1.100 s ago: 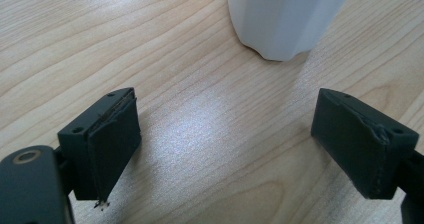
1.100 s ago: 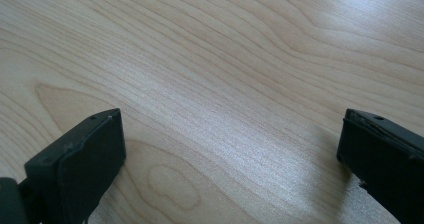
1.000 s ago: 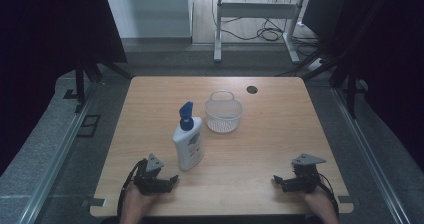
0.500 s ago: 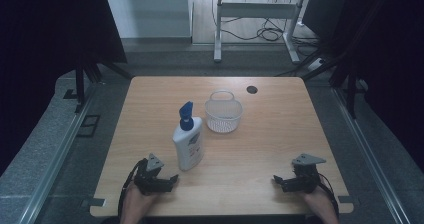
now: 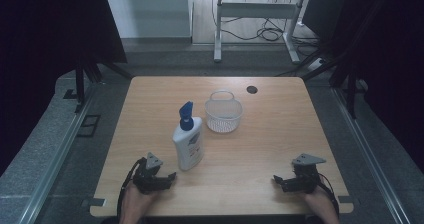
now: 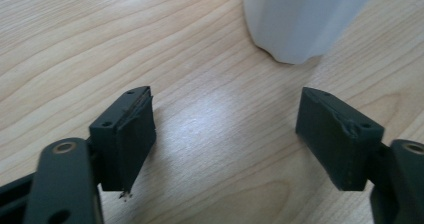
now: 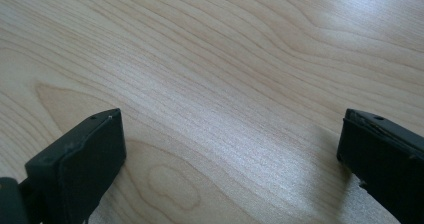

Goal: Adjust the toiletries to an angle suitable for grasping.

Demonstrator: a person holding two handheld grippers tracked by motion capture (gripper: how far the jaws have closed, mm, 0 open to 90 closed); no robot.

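Your left gripper (image 5: 170,176) has just narrowed slightly, grasping nothing; the lotion bottle (image 5: 188,143) stands just beyond its tips. Likely pre-grasp sizing. Right gripper (image 5: 278,181) rests spread, empty.

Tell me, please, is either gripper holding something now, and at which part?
Nothing is held. The left gripper is open, the bottle apart ahead of it; the right gripper is open over bare table.

The high view is dim and soft, its surroundings sinking into black. Both gripper views are brighter, with pale glare on the table (image 7: 260,149) and blurred near edges
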